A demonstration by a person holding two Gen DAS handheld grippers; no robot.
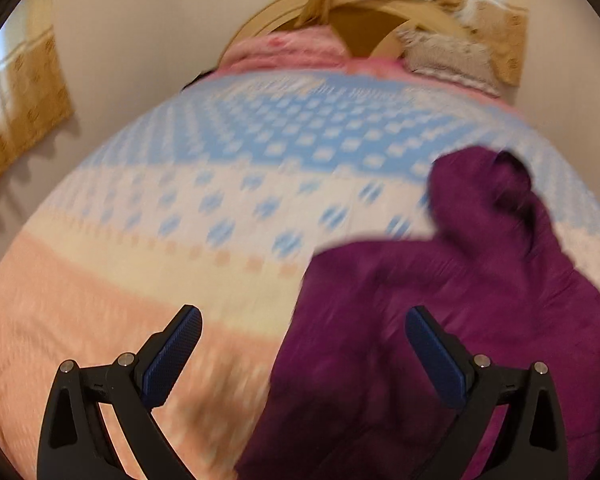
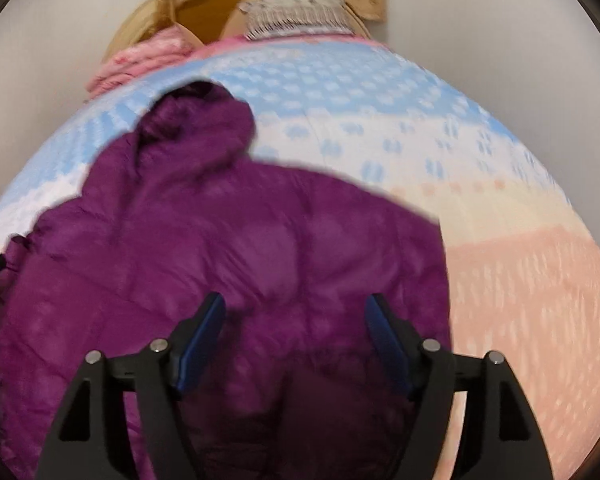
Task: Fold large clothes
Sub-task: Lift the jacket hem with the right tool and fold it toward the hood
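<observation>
Purple jacket (image 2: 220, 248) lies flat on the bed (image 1: 220, 200), hood (image 2: 200, 120) toward the headboard. Judged puffy, soft, light, slippery; best gripped at hem or seams. Left gripper (image 1: 302, 322) and right gripper (image 2: 296, 310): jaws apart, nothing held.

A home bedroom, seemingly: a patterned bedspread (image 1: 220, 184) fills the frame, pillows (image 1: 444, 56) and curtains (image 1: 24, 108) at the top.
</observation>
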